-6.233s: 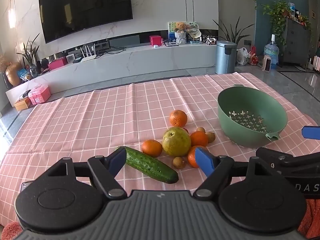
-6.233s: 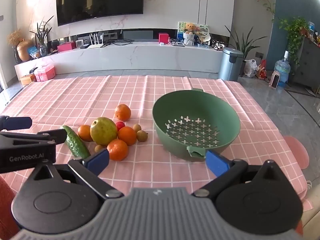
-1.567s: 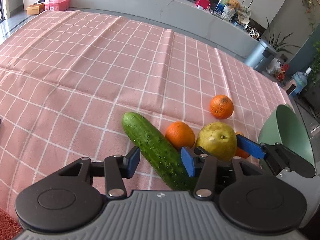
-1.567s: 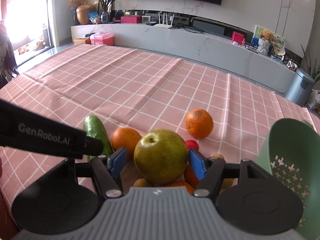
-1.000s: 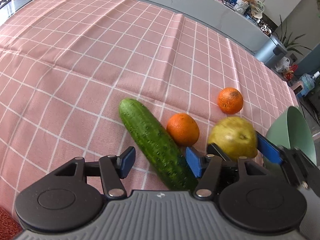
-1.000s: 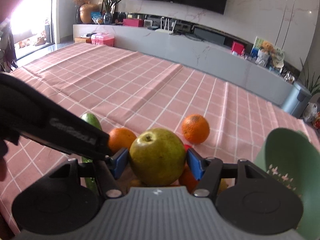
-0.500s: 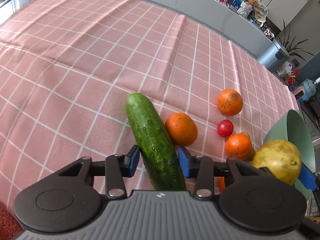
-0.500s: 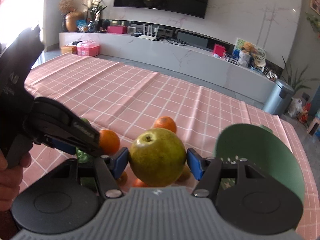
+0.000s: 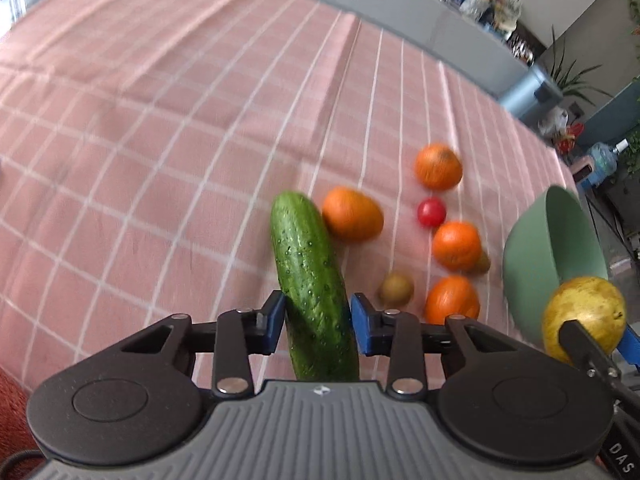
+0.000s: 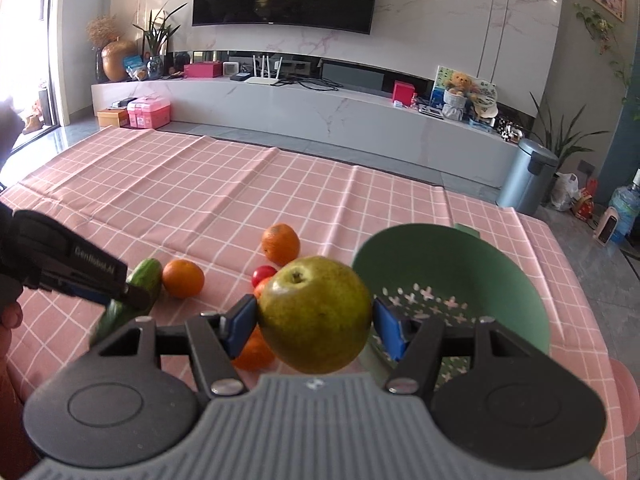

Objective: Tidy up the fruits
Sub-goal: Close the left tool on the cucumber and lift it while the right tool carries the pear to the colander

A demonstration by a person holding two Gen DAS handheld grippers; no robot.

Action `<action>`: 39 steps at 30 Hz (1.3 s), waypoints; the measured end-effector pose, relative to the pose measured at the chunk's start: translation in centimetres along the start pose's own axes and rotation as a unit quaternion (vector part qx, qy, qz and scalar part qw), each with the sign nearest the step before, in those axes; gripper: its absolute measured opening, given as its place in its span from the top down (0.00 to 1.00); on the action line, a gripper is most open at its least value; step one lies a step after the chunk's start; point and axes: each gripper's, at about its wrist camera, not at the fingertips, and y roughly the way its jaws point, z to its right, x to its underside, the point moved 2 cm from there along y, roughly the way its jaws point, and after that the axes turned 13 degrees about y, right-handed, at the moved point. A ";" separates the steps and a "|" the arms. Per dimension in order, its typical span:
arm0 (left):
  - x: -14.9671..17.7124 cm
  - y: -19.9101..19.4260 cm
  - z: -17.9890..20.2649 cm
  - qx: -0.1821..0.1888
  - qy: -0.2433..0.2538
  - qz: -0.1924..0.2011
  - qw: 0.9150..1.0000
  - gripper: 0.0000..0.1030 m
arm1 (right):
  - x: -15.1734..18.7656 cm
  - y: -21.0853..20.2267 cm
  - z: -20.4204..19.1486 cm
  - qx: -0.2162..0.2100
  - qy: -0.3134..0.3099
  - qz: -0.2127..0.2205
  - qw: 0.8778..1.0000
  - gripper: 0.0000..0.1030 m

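A green cucumber (image 9: pixel 308 264) lies between the blue pads of my left gripper (image 9: pixel 318 320), whose jaws are closing and touch its sides. It stays sharp while the cloth behind is blurred. My right gripper (image 10: pixel 316 324) is shut on a yellow-green pear (image 10: pixel 316 314), held in the air just left of the green colander (image 10: pixel 500 264). The pear (image 9: pixel 584 316) also shows at the right edge of the left wrist view, next to the colander (image 9: pixel 532 256). Several oranges (image 9: pixel 352 214), a cherry tomato (image 9: pixel 431 212) and a small kiwi (image 9: pixel 396 290) lie on the cloth.
A pink checked tablecloth (image 10: pixel 224 196) covers the table, with bare cloth to the left and far side. A hand (image 10: pixel 10 316) holds the left gripper at the left edge. Beyond the table stand a white TV bench (image 10: pixel 320 116) and a metal bin (image 10: pixel 528 176).
My left gripper's jaws closed in on the cucumber, which now lines up between them. My right gripper lifted the pear off the pile and carried it right, up beside the colander.
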 end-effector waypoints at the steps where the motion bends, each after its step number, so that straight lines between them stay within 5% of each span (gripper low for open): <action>1: 0.1 0.2 0.0 0.001 0.000 -0.005 1.000 0.61 | 0.2 -0.1 0.2 -0.003 0.004 -0.003 1.000 0.41; 9: -0.5 1.3 0.8 -0.033 0.015 -0.006 0.999 0.57 | -1.0 -2.6 4.4 -0.040 0.113 0.009 0.993 0.41; 15: -0.7 2.1 0.4 -0.043 0.018 -0.004 0.999 0.57 | -3.1 -1.8 8.9 -0.005 0.152 -0.010 0.988 0.41; 27: -0.6 -1.8 1.1 0.007 0.023 0.020 1.000 0.61 | -3.1 3.5 12.5 0.021 0.143 -0.084 0.986 0.41; 39: -4.6 -6.8 9.0 0.071 0.106 0.093 0.987 0.61 | -2.5 8.4 13.7 0.021 0.131 -0.179 0.975 0.41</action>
